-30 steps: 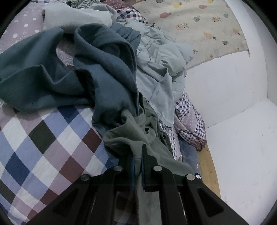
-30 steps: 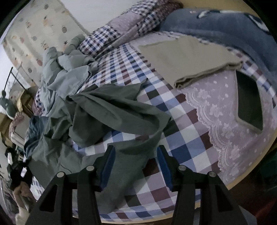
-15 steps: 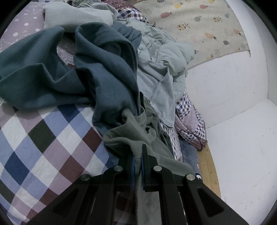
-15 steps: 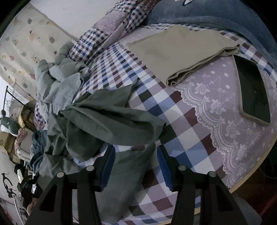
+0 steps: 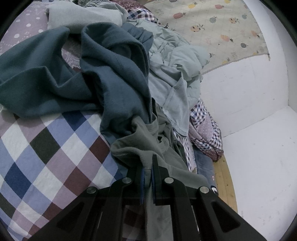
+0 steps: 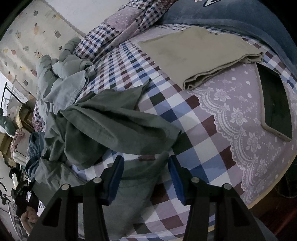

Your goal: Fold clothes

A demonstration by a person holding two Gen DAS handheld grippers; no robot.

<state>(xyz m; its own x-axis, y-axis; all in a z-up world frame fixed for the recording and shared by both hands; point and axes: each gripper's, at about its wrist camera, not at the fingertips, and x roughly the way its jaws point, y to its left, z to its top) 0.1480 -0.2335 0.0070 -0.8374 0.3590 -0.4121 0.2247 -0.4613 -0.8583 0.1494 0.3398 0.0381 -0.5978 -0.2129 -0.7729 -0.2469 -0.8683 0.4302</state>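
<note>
Checked bedspread (image 6: 200,129), left gripper (image 5: 147,166) pinching green garment (image 6: 115,126) edge, right gripper (image 6: 146,166) spread astride it.

The crumpled garment (image 6: 111,126) nearest the grippers was a dull grey-green, and the heavier top (image 5: 104,77) heaped beside it a deep teal blue. Behind them lay a quilted jacket (image 5: 172,74) in pale mint. The bedsheet (image 6: 200,133) was checked in white, light blue, navy, maroon and mauve, with a lilac panel edged in white lace print and dots. A folded cloth (image 6: 196,52) was plain khaki-beige. The phone (image 6: 274,109) was black in a beige case. The blanket (image 6: 232,14) was dusty blue. The wall hanging (image 5: 219,26) was cream with small pineapples in pink, yellow and blue. The gripper pads (image 6: 116,178) were blue on black fingers.
</note>
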